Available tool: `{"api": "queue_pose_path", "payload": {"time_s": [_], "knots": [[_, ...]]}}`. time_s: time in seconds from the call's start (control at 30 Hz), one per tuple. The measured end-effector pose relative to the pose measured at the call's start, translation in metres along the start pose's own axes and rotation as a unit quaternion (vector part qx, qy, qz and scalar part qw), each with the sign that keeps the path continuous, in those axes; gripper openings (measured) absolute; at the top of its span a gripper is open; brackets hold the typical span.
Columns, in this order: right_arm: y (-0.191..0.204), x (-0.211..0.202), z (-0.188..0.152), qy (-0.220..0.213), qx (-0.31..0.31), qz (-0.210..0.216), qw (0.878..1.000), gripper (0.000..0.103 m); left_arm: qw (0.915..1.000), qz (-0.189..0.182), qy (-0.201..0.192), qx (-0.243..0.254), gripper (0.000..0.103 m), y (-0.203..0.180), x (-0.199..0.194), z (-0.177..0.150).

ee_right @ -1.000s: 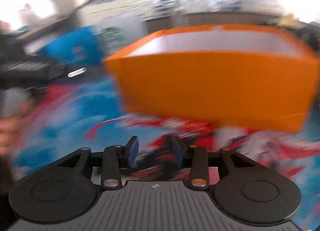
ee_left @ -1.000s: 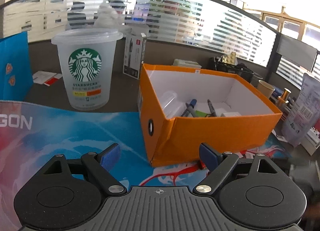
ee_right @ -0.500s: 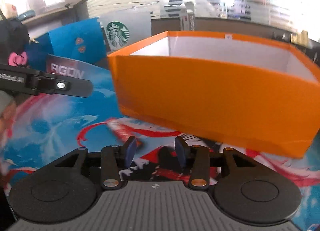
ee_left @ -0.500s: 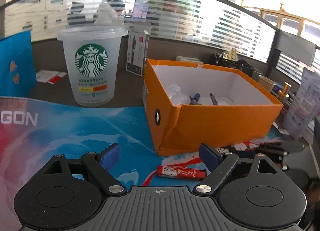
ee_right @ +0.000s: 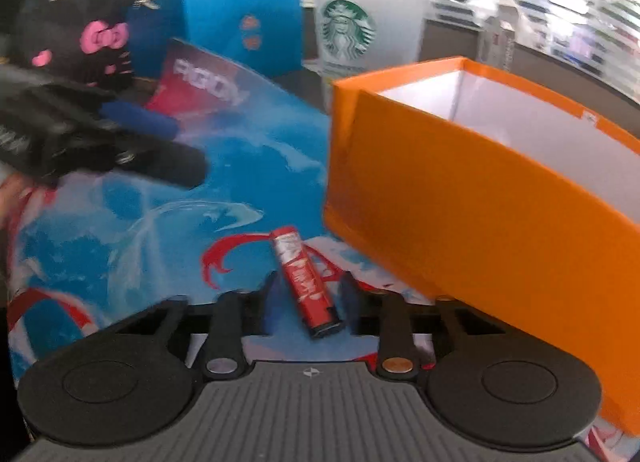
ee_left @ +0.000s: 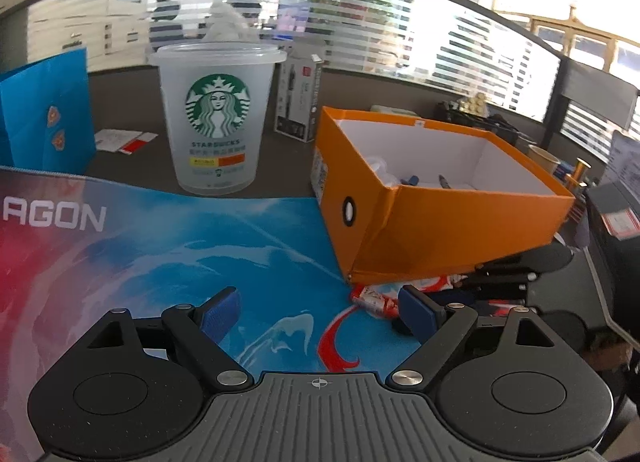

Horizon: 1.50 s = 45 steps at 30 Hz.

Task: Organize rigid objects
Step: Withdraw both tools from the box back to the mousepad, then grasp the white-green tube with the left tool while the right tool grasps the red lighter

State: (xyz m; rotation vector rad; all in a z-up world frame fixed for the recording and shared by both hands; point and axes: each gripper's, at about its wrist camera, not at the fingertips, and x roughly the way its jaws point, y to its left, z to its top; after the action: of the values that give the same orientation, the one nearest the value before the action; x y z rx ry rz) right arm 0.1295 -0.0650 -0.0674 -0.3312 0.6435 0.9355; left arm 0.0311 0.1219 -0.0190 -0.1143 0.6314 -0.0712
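Low centre of right wrist view: right gripper (ee_right: 306,286) straddles red lighter (ee_right: 304,282) on mat beside orange box (ee_right: 460,198), jaws just closing, pads not visibly clamping. Left gripper (ee_left: 320,308) wide apart, empty. Step: pickup. Next: squeeze, lift over box rim.

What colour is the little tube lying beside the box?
Red with white markings and a black end, the tube shows best in the right wrist view.

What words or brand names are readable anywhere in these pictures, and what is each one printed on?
"STARBUCKS", under the green logo on the frosted cup.
"AGON", white letters on the colourful desk mat; its left end is cut off.
Small print under the cup's name and on its yellow and orange labels: too small.
Black-and-white carton behind the cup: unreadable.
Sticker on the orange box: unreadable.
Red tube: blurred.
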Motion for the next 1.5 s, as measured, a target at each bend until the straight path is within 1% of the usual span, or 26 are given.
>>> {"api": "queue_pose_path", "payload": {"time_s": [0.07, 0.13, 0.27, 0.37, 0.4, 0.47, 0.53, 0.6, 0.63, 0.67, 0.73, 0.87, 0.97, 1.03, 1.07, 1.1, 1.2, 1.3, 1.37, 1.5], "knots": [[0.000, -0.003, -0.002, 0.005, 0.013, -0.011, 1.000, 0.019, 0.9997, -0.018, 0.004, 0.015, 0.087, -0.004, 0.001, -0.002], [0.000, -0.010, -0.009, 0.006, 0.013, -0.029, 0.999, 0.018, 0.9985, -0.042, 0.011, 0.035, 0.087, -0.013, 0.005, -0.006], [-0.019, -0.035, -0.029, 0.009, 0.053, -0.079, 0.995, 0.018, 0.9925, -0.084, 0.026, 0.085, 0.086, -0.040, 0.018, -0.016], [-0.032, -0.053, -0.046, 0.010, 0.086, -0.116, 0.989, 0.018, 0.9843, -0.124, 0.035, 0.121, 0.086, -0.057, 0.024, -0.022], [-0.035, -0.060, -0.051, 0.009, 0.095, -0.126, 0.987, 0.018, 0.9795, -0.144, 0.037, 0.136, 0.086, -0.062, 0.025, -0.024], [-0.038, -0.072, -0.062, 0.006, 0.108, -0.139, 0.984, 0.018, 0.9708, -0.168, 0.042, 0.166, 0.085, -0.072, 0.028, -0.029], [-0.038, -0.081, -0.071, 0.004, 0.120, -0.152, 0.981, 0.018, 0.9636, -0.175, 0.051, 0.195, 0.076, -0.082, 0.032, -0.034], [-0.035, -0.088, -0.078, 0.001, 0.126, -0.162, 0.979, 0.018, 0.9569, -0.187, 0.066, 0.212, 0.050, -0.089, 0.039, -0.040], [-0.033, -0.090, -0.081, -0.001, 0.127, -0.165, 0.978, 0.018, 0.9544, -0.192, 0.077, 0.215, 0.048, -0.091, 0.044, -0.042], [-0.031, -0.092, -0.084, -0.003, 0.127, -0.169, 0.977, 0.018, 0.9537, -0.192, 0.067, 0.221, 0.047, -0.093, 0.044, -0.045], [-0.025, -0.092, -0.085, -0.005, 0.122, -0.176, 0.977, 0.018, 0.9513, -0.190, 0.059, 0.235, 0.048, -0.096, 0.045, -0.047], [-0.019, -0.090, -0.084, -0.009, 0.117, -0.174, 0.978, 0.018, 0.9506, -0.193, 0.047, 0.239, 0.050, -0.098, 0.046, -0.049], [-0.018, -0.087, -0.082, -0.010, 0.113, -0.172, 0.978, 0.020, 0.9517, -0.190, 0.036, 0.239, 0.048, -0.100, 0.044, -0.052], [-0.018, -0.086, -0.081, -0.013, 0.115, -0.172, 0.978, 0.020, 0.9510, -0.193, 0.032, 0.239, 0.038, -0.102, 0.042, -0.054], [-0.018, -0.085, -0.081, -0.014, 0.114, -0.173, 0.978, 0.020, 0.9490, -0.199, 0.031, 0.243, 0.027, -0.105, 0.040, -0.056], [-0.017, -0.085, -0.081, -0.015, 0.113, -0.176, 0.978, 0.020, 0.9479, -0.197, 0.029, 0.248, 0.022, -0.109, 0.039, -0.058], [-0.014, -0.085, -0.081, -0.015, 0.113, -0.183, 0.976, 0.018, 0.9473, -0.174, 0.013, 0.269, 0.021, -0.120, 0.033, -0.065], [-0.012, -0.084, -0.081, -0.017, 0.118, -0.190, 0.975, 0.018, 0.9549, -0.170, 0.024, 0.243, 0.021, -0.117, 0.034, -0.062], [-0.010, -0.084, -0.081, -0.018, 0.118, -0.198, 0.973, 0.018, 0.9594, -0.160, 0.030, 0.230, 0.021, -0.115, 0.034, -0.058], [-0.007, -0.089, -0.078, -0.026, 0.113, -0.201, 0.973, 0.018, 0.9682, -0.145, 0.027, 0.202, 0.021, -0.106, 0.030, -0.048]]}}
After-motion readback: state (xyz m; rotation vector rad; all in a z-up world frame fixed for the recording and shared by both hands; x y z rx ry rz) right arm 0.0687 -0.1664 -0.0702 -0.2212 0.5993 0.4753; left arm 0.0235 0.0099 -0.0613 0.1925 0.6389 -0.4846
